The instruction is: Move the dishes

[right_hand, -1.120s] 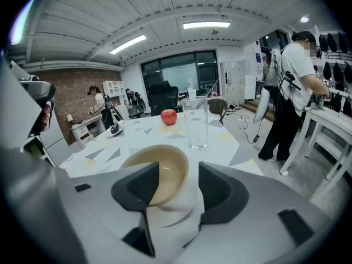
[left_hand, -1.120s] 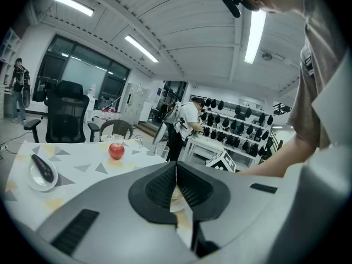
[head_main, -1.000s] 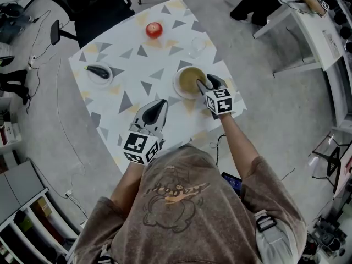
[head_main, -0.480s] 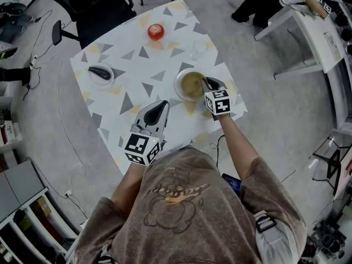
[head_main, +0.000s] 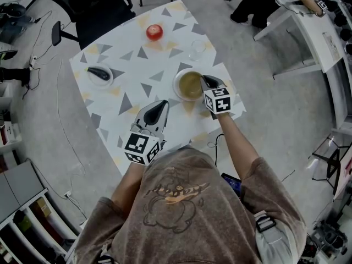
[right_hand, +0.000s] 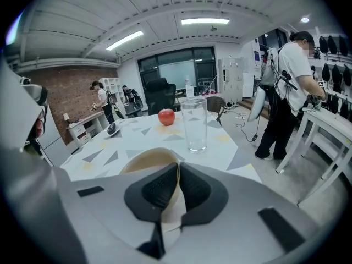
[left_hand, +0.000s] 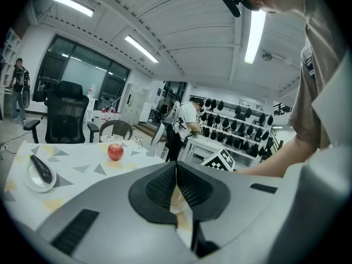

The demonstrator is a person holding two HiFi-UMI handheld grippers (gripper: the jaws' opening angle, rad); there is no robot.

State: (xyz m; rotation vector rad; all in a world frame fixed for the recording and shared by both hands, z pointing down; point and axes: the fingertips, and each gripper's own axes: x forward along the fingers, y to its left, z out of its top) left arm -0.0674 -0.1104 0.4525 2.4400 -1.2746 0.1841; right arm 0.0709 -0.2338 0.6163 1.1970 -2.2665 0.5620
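The right gripper (head_main: 204, 80) reaches across the near right part of the patterned table (head_main: 168, 48) and its jaws, which have just been closing, now pinch the near rim of the cream bowl (head_main: 190, 84). In the right gripper view the bowl's wall stands between the two dark pads, one pad inside the rim and one outside. The bowl sits on the tabletop toward the right edge, its inside a dull tan; whether that is its glaze or something in it cannot be told.

The left gripper (head_main: 163, 102) hangs over the near edge of the table, well apart from the bowl, with its jaws drawn together and nothing caught between them.

Beyond the bowl, near the right edge, stands a clear drinking glass (head_main: 196, 49), upright and apart from the bowl. Farther back, near the far edge, lies a red apple (head_main: 154, 32). On the left side of the table rests a small white plate (head_main: 110, 78) bearing a dark, long thing (head_main: 98, 72), probably an eggplant.

In the right gripper view a person in a white shirt (right_hand: 291, 65) stands at a white bench off to the right of the table.
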